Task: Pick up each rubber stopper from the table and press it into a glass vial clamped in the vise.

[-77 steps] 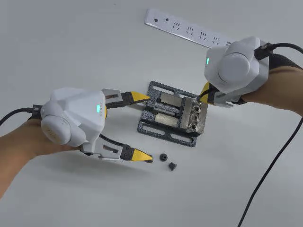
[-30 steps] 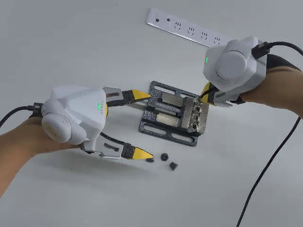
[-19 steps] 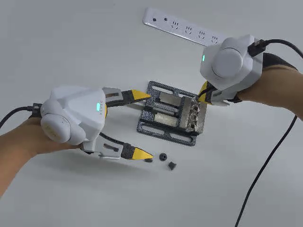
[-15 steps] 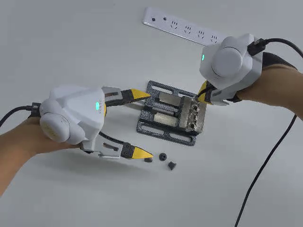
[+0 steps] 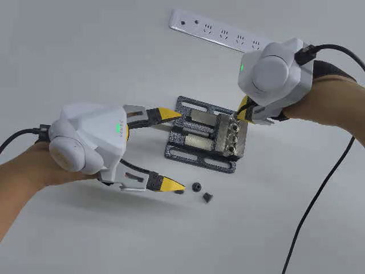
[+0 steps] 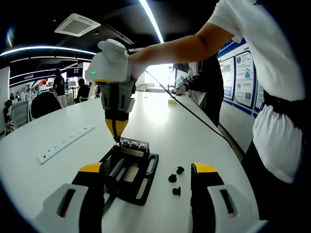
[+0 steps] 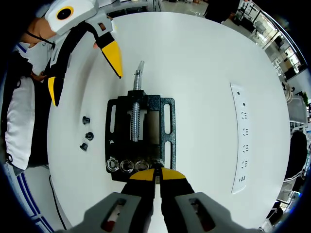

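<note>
A black vise [image 5: 197, 142] [image 6: 127, 170] [image 7: 141, 133] holds three glass vials [image 5: 231, 138] [image 6: 133, 143] [image 7: 128, 166] in a row. My right gripper [image 5: 240, 113] [image 6: 117, 134] [image 7: 157, 171] is shut, tips down at the end vial; I cannot see anything pinched. Three black rubber stoppers [image 5: 197, 186] [image 6: 176, 178] [image 7: 86, 133] lie on the white table just in front of the vise. My left gripper [image 5: 173, 149] [image 6: 148, 170] is open wide beside the vise, its lower fingertip [image 5: 174, 185] close to the nearest stopper [image 5: 179, 192].
A white power strip [image 5: 225, 35] [image 6: 65, 143] [image 7: 241, 145] lies beyond the vise. A black cable [image 5: 319, 197] trails from the right gripper across the table. A person's torso and other people show in the left gripper view.
The right gripper has drifted a little up and left over the vials, staying shut. The left gripper has barely moved. The third stopper now shows by its lower fingertip.
</note>
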`<state>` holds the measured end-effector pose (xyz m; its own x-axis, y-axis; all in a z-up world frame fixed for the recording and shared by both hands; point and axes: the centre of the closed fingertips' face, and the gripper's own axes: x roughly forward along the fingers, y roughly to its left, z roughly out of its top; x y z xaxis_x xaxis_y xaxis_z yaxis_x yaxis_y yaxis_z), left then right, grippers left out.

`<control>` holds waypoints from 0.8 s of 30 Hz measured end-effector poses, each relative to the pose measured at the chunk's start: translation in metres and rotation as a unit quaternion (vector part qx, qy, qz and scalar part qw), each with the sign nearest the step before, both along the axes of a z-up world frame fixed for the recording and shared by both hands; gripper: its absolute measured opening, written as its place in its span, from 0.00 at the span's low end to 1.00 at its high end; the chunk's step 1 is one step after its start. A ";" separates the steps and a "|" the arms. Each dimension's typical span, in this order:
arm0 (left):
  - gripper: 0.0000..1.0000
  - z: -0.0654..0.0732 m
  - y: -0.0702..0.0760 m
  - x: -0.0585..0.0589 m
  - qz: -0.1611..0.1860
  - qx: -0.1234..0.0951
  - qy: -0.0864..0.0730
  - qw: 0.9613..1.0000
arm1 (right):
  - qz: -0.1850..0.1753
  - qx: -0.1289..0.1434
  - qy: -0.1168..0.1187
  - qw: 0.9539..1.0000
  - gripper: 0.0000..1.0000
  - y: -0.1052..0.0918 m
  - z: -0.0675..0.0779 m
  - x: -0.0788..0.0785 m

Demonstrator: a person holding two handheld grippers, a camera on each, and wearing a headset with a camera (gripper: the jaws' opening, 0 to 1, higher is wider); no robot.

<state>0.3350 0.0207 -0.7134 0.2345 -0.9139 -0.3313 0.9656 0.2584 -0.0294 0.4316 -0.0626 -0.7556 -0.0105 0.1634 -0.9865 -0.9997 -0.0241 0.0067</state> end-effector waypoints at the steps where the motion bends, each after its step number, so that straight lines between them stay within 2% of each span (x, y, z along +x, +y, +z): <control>1: 0.70 0.000 0.000 -0.001 0.000 0.001 0.000 1.000 | -0.003 0.001 0.001 1.000 0.03 0.000 0.000 0.000; 8: 0.70 0.003 0.006 -0.005 0.001 0.006 0.002 1.000 | -0.009 0.005 0.002 1.000 0.03 0.000 0.001 0.001; 17: 0.70 0.008 0.008 -0.005 0.005 0.006 -0.002 1.000 | -0.005 0.008 -0.005 1.000 0.03 -0.001 0.002 0.002; 24: 0.70 0.009 0.008 -0.006 0.008 0.005 -0.002 1.000 | -0.018 0.018 -0.004 1.000 0.03 -0.002 0.002 0.004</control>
<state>0.3290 0.0289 -0.7046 0.2501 -0.9065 -0.3403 0.9614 0.2740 -0.0235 0.4357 -0.0648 -0.7541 0.0041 0.1981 -0.9802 -0.9999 0.0110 -0.0019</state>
